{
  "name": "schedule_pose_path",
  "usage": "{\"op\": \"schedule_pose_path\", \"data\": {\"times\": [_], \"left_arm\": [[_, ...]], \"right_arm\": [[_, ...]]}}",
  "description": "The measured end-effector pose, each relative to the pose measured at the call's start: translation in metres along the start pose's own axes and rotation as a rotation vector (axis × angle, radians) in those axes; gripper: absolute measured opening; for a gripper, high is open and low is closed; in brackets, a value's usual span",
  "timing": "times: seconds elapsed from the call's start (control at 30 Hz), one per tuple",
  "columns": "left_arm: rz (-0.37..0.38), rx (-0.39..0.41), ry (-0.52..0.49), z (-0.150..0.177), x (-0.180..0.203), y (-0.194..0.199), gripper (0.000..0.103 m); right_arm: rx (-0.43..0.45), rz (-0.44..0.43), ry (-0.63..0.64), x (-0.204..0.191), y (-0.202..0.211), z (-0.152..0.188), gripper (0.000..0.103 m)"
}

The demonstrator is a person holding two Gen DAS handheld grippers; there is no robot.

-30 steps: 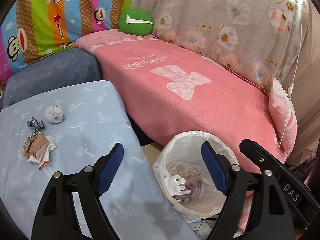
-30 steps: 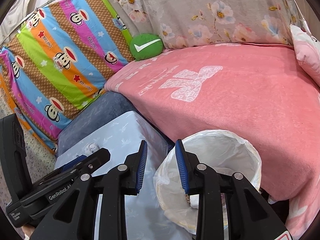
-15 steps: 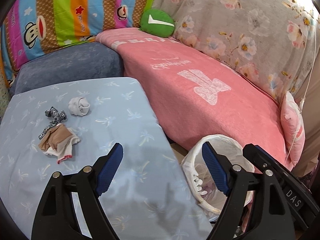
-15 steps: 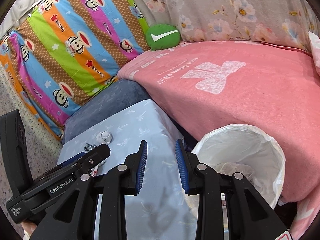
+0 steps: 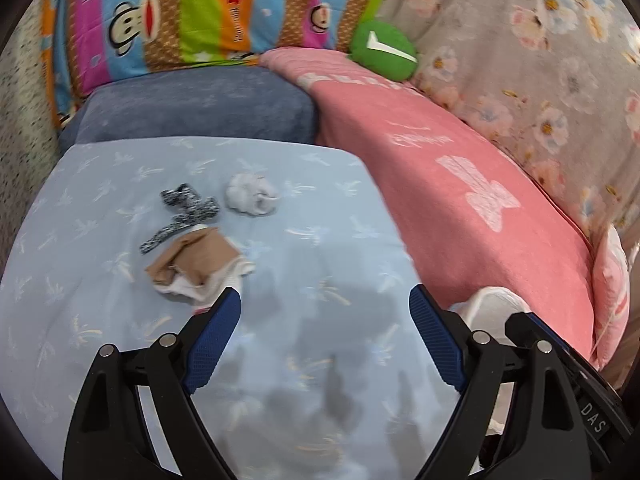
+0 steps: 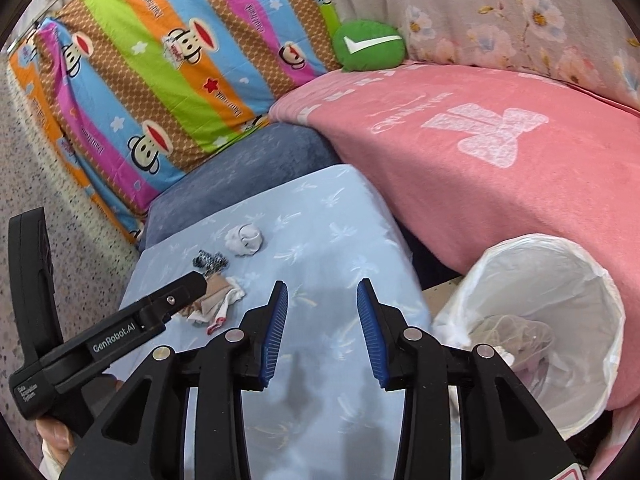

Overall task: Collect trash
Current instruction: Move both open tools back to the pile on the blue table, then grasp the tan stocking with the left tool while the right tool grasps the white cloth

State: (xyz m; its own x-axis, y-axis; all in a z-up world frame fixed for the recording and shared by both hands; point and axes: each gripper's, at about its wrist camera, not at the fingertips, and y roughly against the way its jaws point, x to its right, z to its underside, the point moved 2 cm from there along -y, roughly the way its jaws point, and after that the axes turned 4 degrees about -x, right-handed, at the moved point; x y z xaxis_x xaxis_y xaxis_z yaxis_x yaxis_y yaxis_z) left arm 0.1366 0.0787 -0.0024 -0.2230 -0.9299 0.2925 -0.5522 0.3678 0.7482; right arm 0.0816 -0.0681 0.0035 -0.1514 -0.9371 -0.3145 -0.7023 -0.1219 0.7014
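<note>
Both tongs are empty, jaws spread. The left gripper [image 5: 325, 312] is way closer to the trash: the tan-and-white crumpled wad [image 5: 196, 270] sits just ahead-left of its left finger on the light blue cloth [image 5: 340, 240]. The right gripper [image 6: 322, 304] hangs further back, with the lined bin [image 6: 552, 264] on its right.

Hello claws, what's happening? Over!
Both claws, left and right, open, empty. Three scraps wait on blue cloth. Bin beside it. Path clear.
</note>
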Motion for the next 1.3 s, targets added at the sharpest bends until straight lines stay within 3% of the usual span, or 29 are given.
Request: {"op": "schedule_pose_path", "data": {"times": [0.47, 0.83, 0.93, 1.07, 1.13, 1.2, 1.27, 1.3], "left_arm": [[-0.091, -0.047, 0.153, -0.009, -0.107, -0.024, 0.082], [-0.031, -0.120, 0.126, -0.025, -0.120, -0.069, 0.081], [-0.009, -0.152, 0.116, -0.026, -0.121, -0.081, 0.071], [0.034, -0.187, 0.131, -0.024, -0.126, -0.091, 0.049], [0.052, -0.190, 0.146, -0.023, -0.130, -0.092, 0.036], [0.068, -0.190, 0.156, -0.024, -0.134, -0.091, 0.025], [0.085, -0.186, 0.175, -0.025, -0.138, -0.087, 0.012], [0.090, -0.184, 0.177, -0.026, -0.140, -0.085, 0.010]], "right_arm": [[-0.158, -0.088, 0.083, -0.076, -0.099, 0.013, 0.036], [-0.276, -0.116, 0.088, -0.107, -0.181, 0.021, 0.036], [-0.304, -0.118, 0.092, -0.114, -0.196, 0.026, 0.036], [-0.338, -0.123, 0.100, -0.121, -0.215, 0.032, 0.035], [-0.352, -0.129, 0.108, -0.124, -0.222, 0.034, 0.029], [-0.365, -0.136, 0.113, -0.126, -0.228, 0.036, 0.013], [-0.365, -0.143, 0.109, -0.127, -0.229, 0.037, 0.010], [-0.363, -0.143, 0.110, -0.127, -0.228, 0.036, 0.009]]}}
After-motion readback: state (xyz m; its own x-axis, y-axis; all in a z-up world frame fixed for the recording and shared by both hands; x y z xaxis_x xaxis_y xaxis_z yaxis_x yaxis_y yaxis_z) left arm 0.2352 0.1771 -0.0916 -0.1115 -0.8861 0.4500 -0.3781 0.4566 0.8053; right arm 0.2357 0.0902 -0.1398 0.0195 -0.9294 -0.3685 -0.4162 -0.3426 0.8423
